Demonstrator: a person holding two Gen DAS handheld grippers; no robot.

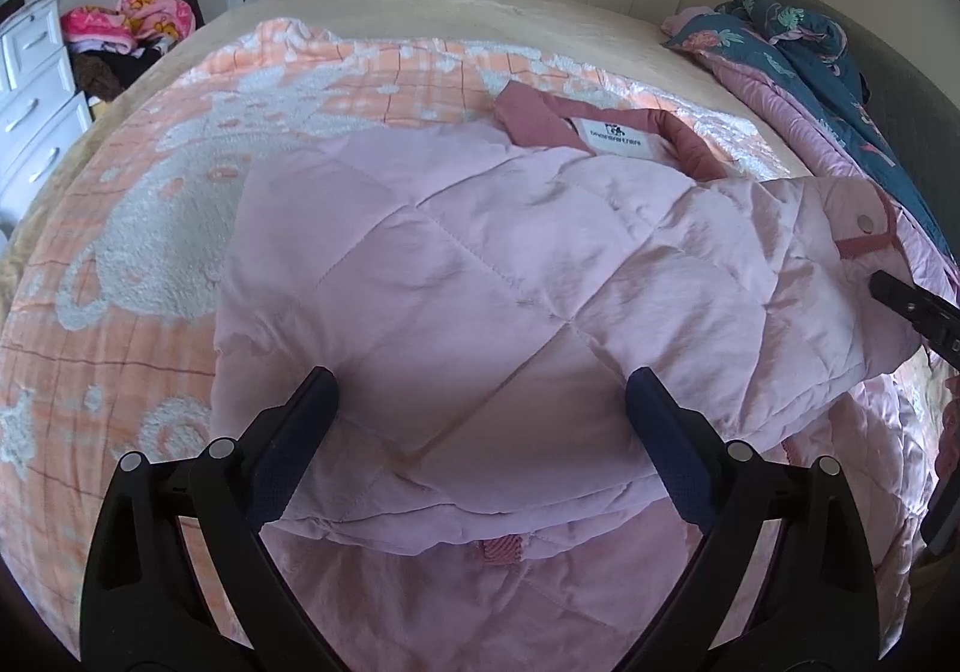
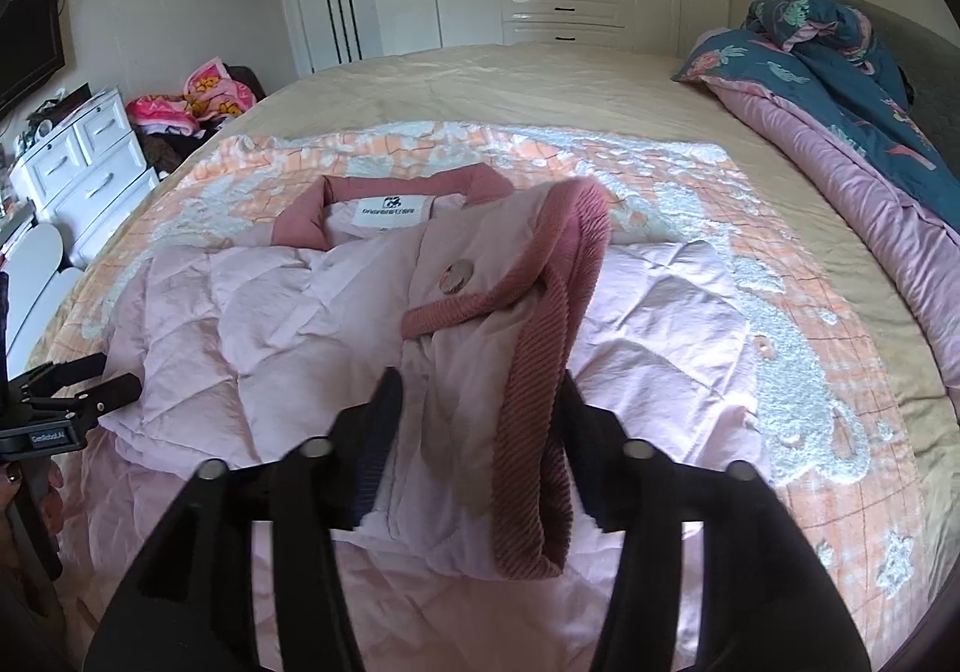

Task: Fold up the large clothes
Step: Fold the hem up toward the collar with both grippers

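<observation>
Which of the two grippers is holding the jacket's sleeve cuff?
The right gripper: its fingers are closed on the ribbed dark-pink cuff of the pink jacket. The left gripper is open and grips nothing.

Left tongs [image 1: 483,393] spread wide and empty; right tongs [image 2: 480,402] pinch something between their fingers.

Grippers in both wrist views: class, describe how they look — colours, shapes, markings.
Both the left gripper and the right gripper have black skeletal frames with silver round pins and dark navy textured fingers. The left one's body carries small white lettering, seen from the right wrist view.
</observation>
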